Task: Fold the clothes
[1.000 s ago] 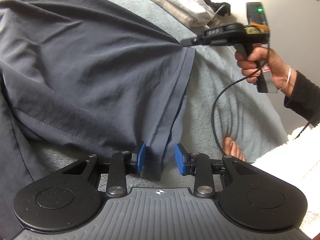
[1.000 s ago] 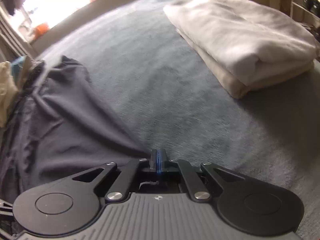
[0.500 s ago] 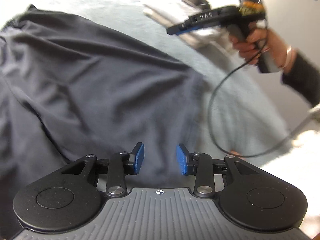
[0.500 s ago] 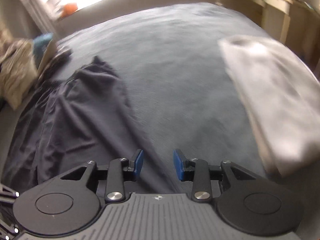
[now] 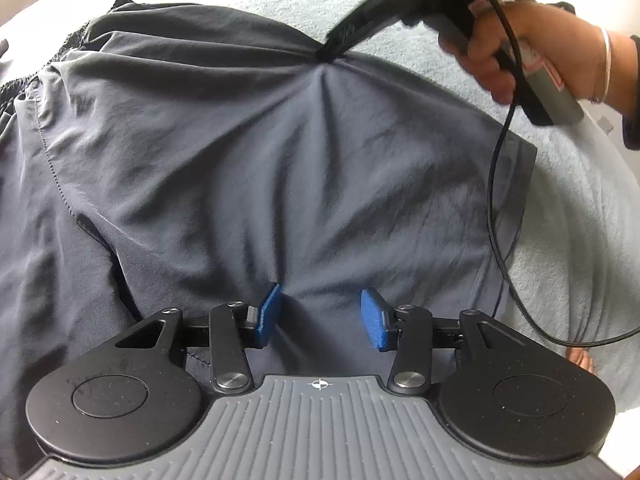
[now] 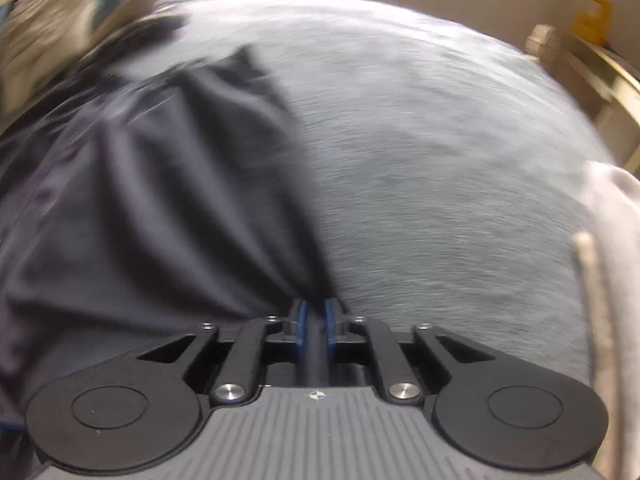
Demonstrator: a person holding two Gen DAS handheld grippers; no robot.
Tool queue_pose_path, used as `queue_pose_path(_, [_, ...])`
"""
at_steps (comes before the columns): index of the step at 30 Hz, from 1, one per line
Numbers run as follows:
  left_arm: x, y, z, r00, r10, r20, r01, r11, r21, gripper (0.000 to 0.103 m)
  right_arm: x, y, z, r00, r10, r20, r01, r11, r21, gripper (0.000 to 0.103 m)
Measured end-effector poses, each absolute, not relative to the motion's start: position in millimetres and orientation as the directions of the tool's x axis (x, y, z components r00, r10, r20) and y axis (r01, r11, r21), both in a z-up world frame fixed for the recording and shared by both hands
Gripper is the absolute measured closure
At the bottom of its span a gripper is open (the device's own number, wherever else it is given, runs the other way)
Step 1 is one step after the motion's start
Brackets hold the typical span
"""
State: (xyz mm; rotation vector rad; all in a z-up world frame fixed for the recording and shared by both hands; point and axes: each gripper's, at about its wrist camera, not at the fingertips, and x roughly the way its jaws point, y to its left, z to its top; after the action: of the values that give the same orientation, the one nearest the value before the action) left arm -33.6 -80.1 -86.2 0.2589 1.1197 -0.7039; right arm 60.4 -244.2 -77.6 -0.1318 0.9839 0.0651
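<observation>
My left fingers [image 5: 322, 316] are wide apart, with dark grey cloth bunched up between the blue pads [image 5: 269, 312] but not pinched. The dark shorts [image 5: 248, 152] spread out in front of them on the grey blanket [image 5: 580, 208], filling the space ahead and to the left. My right fingers [image 6: 314, 320] are squeezed tight on a bunch of the same shorts [image 6: 160, 200], and the cloth pulls into folds toward them. Seen from my left side, my right hand [image 5: 532, 48] holds that tool up and to the right, its tip at the far edge of the shorts. A black cable [image 5: 496, 200] hangs down from it. A pale folded cloth [image 6: 612, 280] lies far right of my right fingers.
</observation>
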Motion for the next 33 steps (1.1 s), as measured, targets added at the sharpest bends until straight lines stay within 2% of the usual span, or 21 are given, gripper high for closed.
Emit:
queue_pose_path(14, [-35.9, -81.6, -82.6, 0.253, -0.364, -0.896, 0.627, 0.767, -0.135, 0.052, 67.1, -222.7, -82.1, 0.552, 0.004, -0.834, -0.151, 0.984, -0.095, 0.094])
queue_pose_path(18, [-39.1, -76.3, -78.7, 0.263, -0.357, -0.896, 0.628, 0.768, -0.122, 0.052, 71.6, -227.9, -69.7, 0.574, -0.019, -0.819, -0.076, 0.994, -0.076, 0.094])
queue_pose_path(23, [-39.5, -76.0, -78.8, 0.274, -0.344, -0.898, 0.625, 0.773, -0.106, 0.052, 68.3, -204.7, -60.6, 0.609, 0.086, -0.789, -0.207, 0.977, -0.053, 0.093])
queue_pose_path(26, [-42.3, -76.5, -72.5, 0.317, -0.338, -0.886, 0.619, 0.782, -0.076, 0.052, 71.8, -200.9, -63.9, 0.596, 0.130, -0.793, -0.235, 0.972, -0.017, 0.093])
queue_pose_path(30, [-41.4, -65.9, -36.6, 0.458, -0.384, -0.802, 0.635, 0.773, -0.008, 0.051, 82.2, -218.3, -75.3, 0.565, 0.128, -0.815, -0.175, 0.984, 0.033, 0.093])
queue_pose_path(33, [-21.7, -65.2, -31.8, 0.528, -0.335, -0.780, 0.599, 0.798, 0.062, 0.048, 89.8, -230.6, -83.2, 0.543, 0.128, -0.830, -0.131, 0.989, 0.067, 0.093])
